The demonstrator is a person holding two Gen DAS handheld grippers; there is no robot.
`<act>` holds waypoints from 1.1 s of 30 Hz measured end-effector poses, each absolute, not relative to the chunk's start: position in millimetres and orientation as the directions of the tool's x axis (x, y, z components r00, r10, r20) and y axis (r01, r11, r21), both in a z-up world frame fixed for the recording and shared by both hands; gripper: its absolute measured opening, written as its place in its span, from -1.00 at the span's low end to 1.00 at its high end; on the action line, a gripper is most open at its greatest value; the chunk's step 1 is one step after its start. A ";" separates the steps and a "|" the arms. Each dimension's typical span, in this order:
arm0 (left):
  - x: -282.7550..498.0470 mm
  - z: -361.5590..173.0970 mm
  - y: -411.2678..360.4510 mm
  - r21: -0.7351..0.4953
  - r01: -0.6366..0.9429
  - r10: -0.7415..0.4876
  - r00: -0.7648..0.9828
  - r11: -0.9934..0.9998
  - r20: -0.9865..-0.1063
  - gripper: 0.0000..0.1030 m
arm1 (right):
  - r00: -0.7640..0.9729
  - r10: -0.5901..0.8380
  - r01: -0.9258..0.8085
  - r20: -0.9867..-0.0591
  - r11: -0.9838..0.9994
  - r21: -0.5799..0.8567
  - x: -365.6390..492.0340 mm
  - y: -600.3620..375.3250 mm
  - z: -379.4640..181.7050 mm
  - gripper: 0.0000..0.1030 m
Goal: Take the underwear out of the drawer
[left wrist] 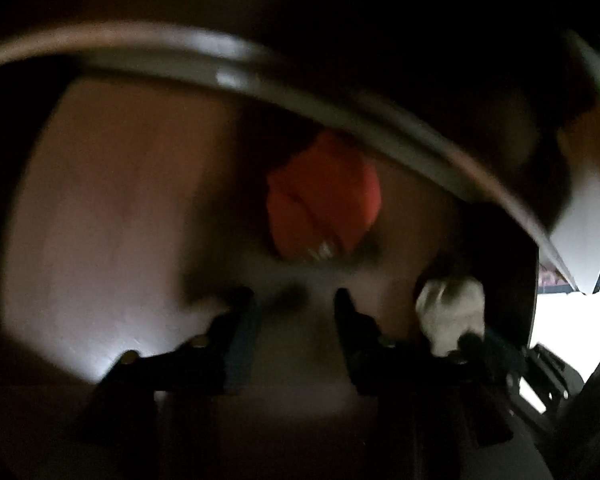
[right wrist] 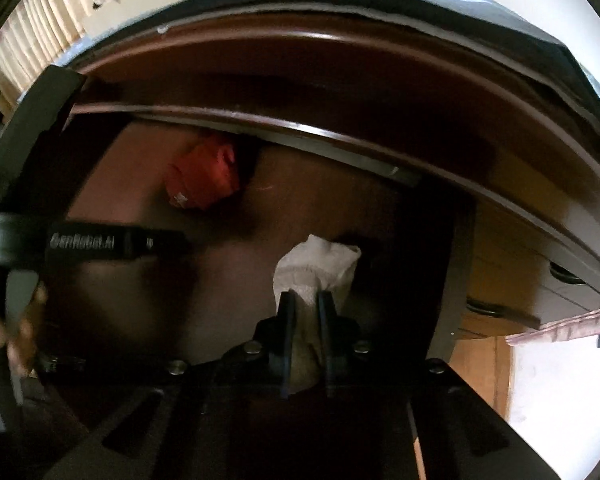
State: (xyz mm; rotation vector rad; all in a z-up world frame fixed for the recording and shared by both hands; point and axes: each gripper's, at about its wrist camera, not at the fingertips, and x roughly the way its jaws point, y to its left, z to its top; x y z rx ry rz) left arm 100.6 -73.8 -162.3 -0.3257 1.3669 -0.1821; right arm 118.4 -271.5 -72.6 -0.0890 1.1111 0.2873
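Black jaws of the right gripper (right wrist: 306, 300) fill the bottom of the right wrist view, pinching a bunched white garment (right wrist: 320, 266) that sticks out beyond the tips and also trails back between the pads. It looks like a good bite, well into the cloth rather than on a loose edge. Over on the other side, the left gripper (left wrist: 296, 300) stands with its jaws spread and nothing between them, pointing down at the bare drawer floor (left wrist: 112, 216). Ahead of those open jaws, further back and tucked partly under the dresser's front rail (left wrist: 340, 92), lies an orange garment (left wrist: 324, 196) (blurred, so its folds are hard to read). In the left wrist view the white bundle sits just to the right of the left jaws, so the two tools are close. My call for the lift: bring the right hand up and back toward the person, clear of the rail, keeping the pinch firm so the cloth doesn't slide out. Meanwhile the left should reach forward, straddle the orange bundle's thickest fold, then close.
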 end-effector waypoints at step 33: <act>97.1 -158.2 45.3 -0.208 -0.018 -0.202 0.174 0.978 -0.964 0.42 | 0.366 0.257 -0.543 -0.894 0.839 0.019 163.6 -162.0 -80.2 -0.73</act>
